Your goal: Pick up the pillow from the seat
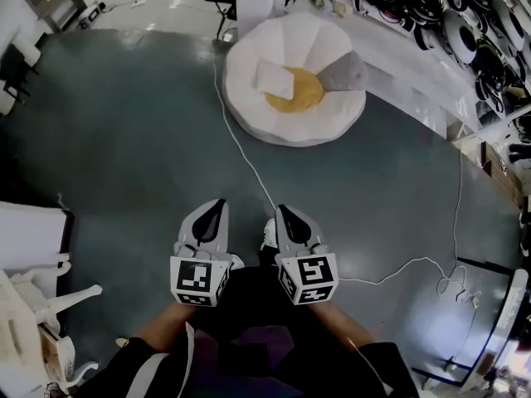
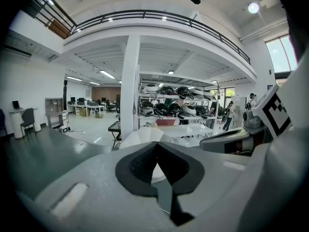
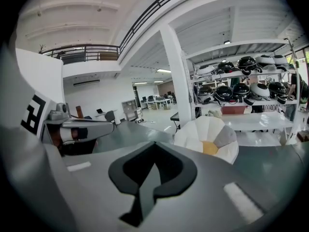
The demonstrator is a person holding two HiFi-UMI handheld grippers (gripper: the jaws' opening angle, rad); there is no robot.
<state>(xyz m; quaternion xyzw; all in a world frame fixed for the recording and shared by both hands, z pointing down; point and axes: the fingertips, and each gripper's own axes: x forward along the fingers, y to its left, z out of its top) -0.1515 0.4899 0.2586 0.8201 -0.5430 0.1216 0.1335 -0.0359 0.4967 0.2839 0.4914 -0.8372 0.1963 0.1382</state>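
Note:
A white square pillow (image 1: 274, 79) lies on the round white seat (image 1: 249, 110), over the left part of its yellow middle (image 1: 299, 92). The seat stands far ahead on the dark floor. Both grippers hang close to the person's body, well short of it. My left gripper (image 1: 217, 205) is shut with nothing in it; its tips meet in the left gripper view (image 2: 155, 144), where the seat (image 2: 140, 138) shows behind them. My right gripper (image 1: 282, 211) is shut and empty too (image 3: 153, 144), with the seat (image 3: 203, 132) ahead to its right.
A white cable (image 1: 241, 148) runs across the floor from the seat past the grippers to the right. Shelves of round black and white gear (image 1: 465, 15) line the right wall. White furniture (image 1: 33, 255) stands at the left, and a white column (image 2: 129, 86) rises behind the seat.

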